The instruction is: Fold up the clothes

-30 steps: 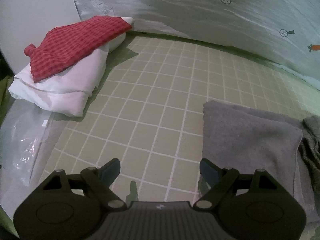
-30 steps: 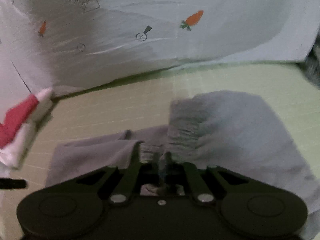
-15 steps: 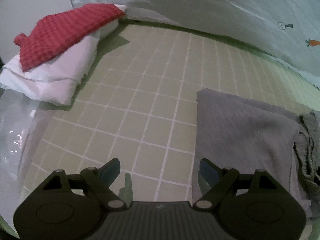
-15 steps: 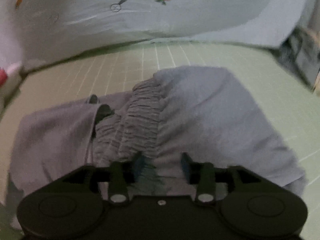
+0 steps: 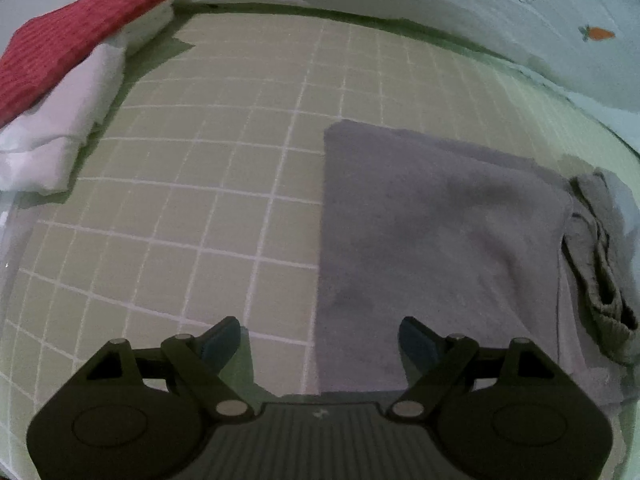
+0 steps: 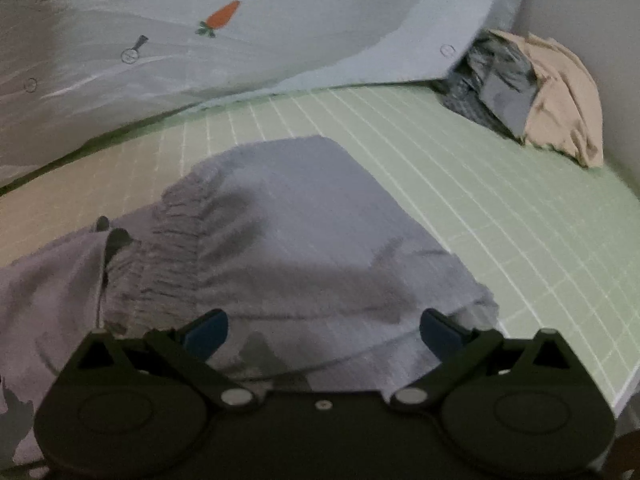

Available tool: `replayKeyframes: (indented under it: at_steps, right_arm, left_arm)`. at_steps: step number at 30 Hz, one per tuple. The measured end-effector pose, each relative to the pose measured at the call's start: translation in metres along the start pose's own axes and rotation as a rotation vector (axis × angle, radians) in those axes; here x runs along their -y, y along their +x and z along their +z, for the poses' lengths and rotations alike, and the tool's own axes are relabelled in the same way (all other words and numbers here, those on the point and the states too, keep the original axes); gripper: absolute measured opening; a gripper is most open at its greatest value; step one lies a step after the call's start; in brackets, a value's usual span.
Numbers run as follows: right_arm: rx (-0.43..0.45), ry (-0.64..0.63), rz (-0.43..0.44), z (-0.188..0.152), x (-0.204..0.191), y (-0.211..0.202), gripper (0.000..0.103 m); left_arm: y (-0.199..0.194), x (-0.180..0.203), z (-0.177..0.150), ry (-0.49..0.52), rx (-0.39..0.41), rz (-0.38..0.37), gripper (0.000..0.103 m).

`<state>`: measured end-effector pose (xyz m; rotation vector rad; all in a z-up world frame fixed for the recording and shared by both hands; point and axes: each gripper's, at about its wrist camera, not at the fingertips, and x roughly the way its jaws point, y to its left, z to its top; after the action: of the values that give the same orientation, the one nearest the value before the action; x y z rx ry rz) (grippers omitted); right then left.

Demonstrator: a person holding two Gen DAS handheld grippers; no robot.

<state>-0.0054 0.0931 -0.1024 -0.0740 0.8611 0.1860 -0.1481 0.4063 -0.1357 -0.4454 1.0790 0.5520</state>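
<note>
The grey garment lies in the centre of the right wrist view and in the right half of the left wrist view, spread on the green grid mat. It looks partly folded: the elastic waistband is gathered left of centre in the right view, and one flat layer lies over another. Its left edge is straight and neat in the left view

The right gripper hangs just above the near part of the cloth, tongs wide apart, holding nothing. The left gripper is also wide and empty, w/ one finger over the mat and the other over the cloth edge

I judge the step is betw. two folds: the cloth is free and both tools must take a new grip. The next move prob. needs a pinch on the near hem or corners, taking all layers together, then a fold over toward the far side

Upper left of the left view: a red checked cloth on a white folded stack. Upper right of the right view: a beige and grey pile, not yet folded
</note>
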Motion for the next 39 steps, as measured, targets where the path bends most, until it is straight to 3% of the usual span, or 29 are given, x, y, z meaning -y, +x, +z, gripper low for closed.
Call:
replayKeyframes:
  at_steps: [8, 10, 12, 13, 14, 15, 16, 22, 27, 32, 37, 39]
  right_arm:
    - [-0.031, -0.041, -0.013, -0.004, 0.005, 0.001, 0.103]
    - [-0.031, -0.042, -0.018, -0.003, 0.008, 0.000, 0.103]
    - [-0.032, -0.044, -0.023, -0.003, 0.010, 0.000, 0.103]
    - [-0.032, -0.045, -0.026, -0.003, 0.012, -0.001, 0.103]
    - [-0.032, -0.045, -0.028, -0.002, 0.013, -0.001, 0.103]
    - [-0.032, -0.042, -0.029, -0.002, 0.015, -0.002, 0.103]
    - [-0.032, -0.033, -0.029, -0.002, 0.018, -0.002, 0.103]
    - [-0.028, 0.009, -0.027, 0.002, 0.040, 0.001, 0.103]
    - [-0.010, 0.032, -0.005, 0.013, 0.070, 0.009, 0.103]
    - [-0.015, 0.041, 0.020, 0.026, 0.118, 0.016, 0.103]
    - [-0.009, 0.036, 0.004, 0.046, 0.176, 0.022, 0.103]
    - [-0.004, 0.039, -0.005, 0.054, 0.200, 0.026, 0.103]
  left_arm:
    - [0.006, 0.015, 0.001, 0.029, -0.014, -0.014, 0.083]
    - [0.005, 0.018, 0.000, 0.030, -0.008, -0.027, 0.072]
    - [0.003, 0.020, 0.001, 0.029, 0.007, -0.039, 0.050]
    - [0.003, 0.021, 0.002, 0.026, 0.011, -0.046, 0.045]
    - [0.002, 0.022, 0.003, 0.022, 0.015, -0.052, 0.032]
    - [0.001, 0.022, 0.004, 0.018, 0.018, -0.059, 0.012]
    - [0.001, 0.022, 0.005, 0.009, 0.022, -0.067, 0.008]
    - [-0.022, 0.023, 0.015, -0.136, 0.092, -0.132, 0.005]
    - [-0.055, 0.058, 0.031, -0.157, 0.179, -0.178, 0.004]
    - [-0.073, 0.143, 0.043, -0.118, 0.224, -0.276, 0.004]
    - [-0.068, 0.256, 0.037, -0.011, 0.208, -0.380, 0.004]
    - [-0.058, 0.299, 0.033, 0.040, 0.182, -0.389, 0.012]
